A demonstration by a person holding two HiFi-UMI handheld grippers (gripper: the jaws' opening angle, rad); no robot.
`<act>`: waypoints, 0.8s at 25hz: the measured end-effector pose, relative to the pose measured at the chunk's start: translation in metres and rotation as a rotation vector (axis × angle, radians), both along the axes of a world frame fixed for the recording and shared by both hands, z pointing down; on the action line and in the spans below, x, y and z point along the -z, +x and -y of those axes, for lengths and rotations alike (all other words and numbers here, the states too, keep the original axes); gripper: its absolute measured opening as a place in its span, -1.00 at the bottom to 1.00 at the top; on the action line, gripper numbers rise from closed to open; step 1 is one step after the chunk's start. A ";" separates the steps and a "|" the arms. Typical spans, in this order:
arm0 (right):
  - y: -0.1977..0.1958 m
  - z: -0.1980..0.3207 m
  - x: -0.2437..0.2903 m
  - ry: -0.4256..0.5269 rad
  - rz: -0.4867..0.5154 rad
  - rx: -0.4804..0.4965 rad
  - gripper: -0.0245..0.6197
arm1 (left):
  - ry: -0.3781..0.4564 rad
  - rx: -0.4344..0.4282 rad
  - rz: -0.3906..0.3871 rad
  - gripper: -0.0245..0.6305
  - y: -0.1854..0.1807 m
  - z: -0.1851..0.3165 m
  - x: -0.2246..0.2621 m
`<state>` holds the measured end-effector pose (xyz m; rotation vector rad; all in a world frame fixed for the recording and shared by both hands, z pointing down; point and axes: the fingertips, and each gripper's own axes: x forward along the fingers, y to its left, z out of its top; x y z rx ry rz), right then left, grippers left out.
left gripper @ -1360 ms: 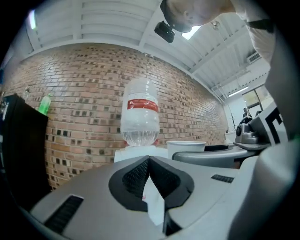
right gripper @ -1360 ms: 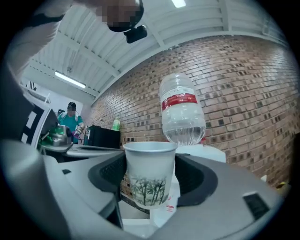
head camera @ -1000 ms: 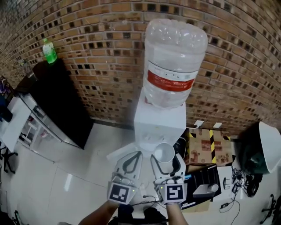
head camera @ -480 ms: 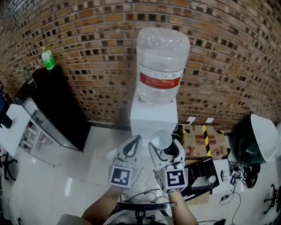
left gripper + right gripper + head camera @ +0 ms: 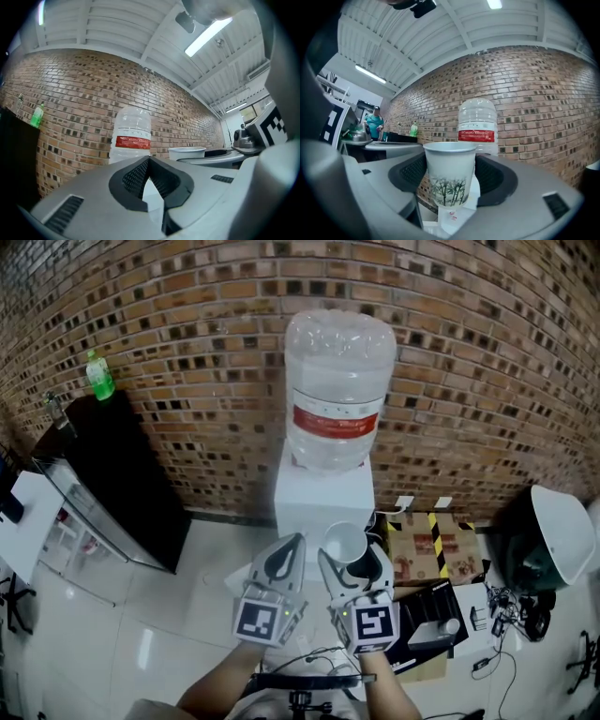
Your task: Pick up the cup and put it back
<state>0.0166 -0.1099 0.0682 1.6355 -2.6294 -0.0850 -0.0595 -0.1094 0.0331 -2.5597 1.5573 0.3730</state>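
Note:
A white paper cup (image 5: 344, 542) with a bamboo print (image 5: 449, 164) stands upright between the jaws of my right gripper (image 5: 352, 559), which is shut on its sides (image 5: 451, 186). The cup hangs in the air in front of a white water dispenser (image 5: 322, 498) that carries a big clear bottle (image 5: 337, 390) with a red label. My left gripper (image 5: 296, 542) is beside the right one on its left, shut and empty (image 5: 149, 161). In the left gripper view the cup's rim (image 5: 186, 152) shows to the right and the bottle (image 5: 132, 136) straight ahead.
A brick wall (image 5: 187, 324) runs behind the dispenser. A black cabinet (image 5: 122, 465) with a green bottle (image 5: 98, 376) on it stands to the left. To the right sit a taped cardboard box (image 5: 436, 545), a black device (image 5: 431, 624) with cables and a white domed object (image 5: 562, 535).
The head view has shifted, so the dispenser now sits more to the left. Both grippers are slightly higher in the frame. The cup stays in the right gripper.

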 end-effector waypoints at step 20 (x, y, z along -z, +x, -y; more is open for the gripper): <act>0.005 0.067 -0.117 0.010 -0.036 0.010 0.10 | -0.040 0.028 -0.021 -0.92 0.011 0.057 -0.108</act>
